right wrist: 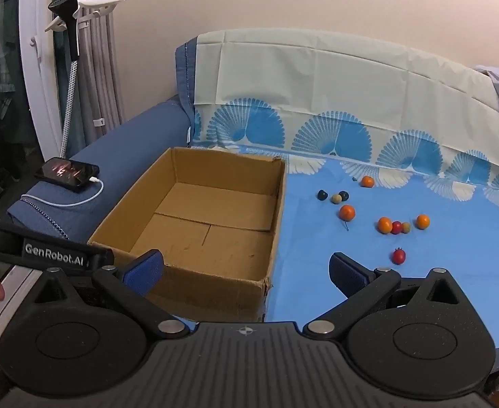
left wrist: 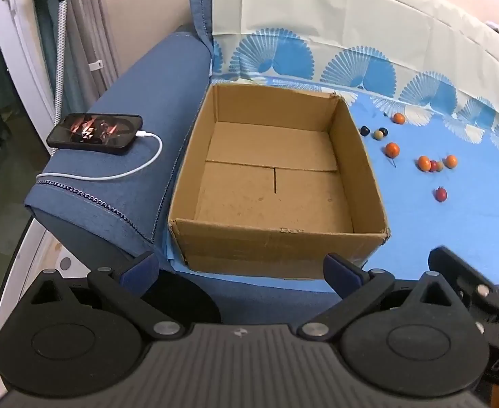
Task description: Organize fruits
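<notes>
On the blue sheet [right wrist: 419, 292] covering the sofa, a cardboard box [left wrist: 195, 159] sits with nothing inside it, and the small fruits lie scattered to its right, well apart from it. Nearest the camera is a red fruit [right wrist: 399, 256]; behind it a cluster of two orange fruits [right wrist: 384, 225] with a red and a pale one between them; farther back another orange fruit [right wrist: 347, 213], two dark berries [right wrist: 322, 194] beside a pale one, and one more orange at the rear. No fruit is in the box yet, so the sorting seems not begun.

Both tools hover low at the sofa's front edge. The left gripper [left wrist: 246, 265] faces the box, jaws spread wide and holding nothing. The right gripper [right wrist: 247, 267] likewise stands fully apart and bare, aimed between box and fruits.

A sensible first pick is the lone red fruit, closest to the right gripper and free of neighbours. These round pieces will likely roll on the soft sheet, so come down straight from above, straddle it evenly, and close gently. Leave the phone [left wrist: 94, 133] and its cable [left wrist: 120, 173] on the armrest undisturbed.
</notes>
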Demonstrator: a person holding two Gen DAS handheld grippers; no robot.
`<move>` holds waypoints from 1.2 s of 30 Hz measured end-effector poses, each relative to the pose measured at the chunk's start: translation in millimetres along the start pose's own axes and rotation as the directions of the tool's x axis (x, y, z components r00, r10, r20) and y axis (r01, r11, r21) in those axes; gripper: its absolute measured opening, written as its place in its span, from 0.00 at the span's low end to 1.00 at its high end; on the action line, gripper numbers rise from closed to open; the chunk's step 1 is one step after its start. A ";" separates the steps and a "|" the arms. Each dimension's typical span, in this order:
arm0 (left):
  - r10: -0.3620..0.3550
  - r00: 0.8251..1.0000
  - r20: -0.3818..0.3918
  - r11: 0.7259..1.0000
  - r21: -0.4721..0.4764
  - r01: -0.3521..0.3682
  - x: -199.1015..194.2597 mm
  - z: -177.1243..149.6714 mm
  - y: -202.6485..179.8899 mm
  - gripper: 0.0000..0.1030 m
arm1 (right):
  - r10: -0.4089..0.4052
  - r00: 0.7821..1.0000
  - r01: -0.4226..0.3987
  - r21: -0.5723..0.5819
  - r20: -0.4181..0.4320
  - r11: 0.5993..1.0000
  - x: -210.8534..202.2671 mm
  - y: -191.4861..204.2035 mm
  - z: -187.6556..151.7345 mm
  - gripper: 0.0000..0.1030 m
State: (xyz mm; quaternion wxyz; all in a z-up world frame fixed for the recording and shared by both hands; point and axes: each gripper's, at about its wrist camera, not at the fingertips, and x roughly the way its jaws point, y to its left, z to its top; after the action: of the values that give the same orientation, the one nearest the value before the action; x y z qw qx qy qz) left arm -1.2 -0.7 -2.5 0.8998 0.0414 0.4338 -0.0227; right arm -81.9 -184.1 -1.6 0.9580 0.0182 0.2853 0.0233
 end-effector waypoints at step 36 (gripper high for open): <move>-0.008 1.000 -0.027 1.000 0.007 0.008 9.1 -2.8 -1.8 1.00 | 0.013 0.999 -0.014 -0.005 -0.039 1.000 8.6 6.7 -3.1 1.00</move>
State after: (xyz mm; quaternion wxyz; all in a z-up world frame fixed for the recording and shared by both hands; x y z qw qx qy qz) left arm 2.2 -2.3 -11.4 0.8936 0.0431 0.4460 -0.0272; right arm -76.6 -176.9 -8.6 0.9521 0.0171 0.3038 0.0309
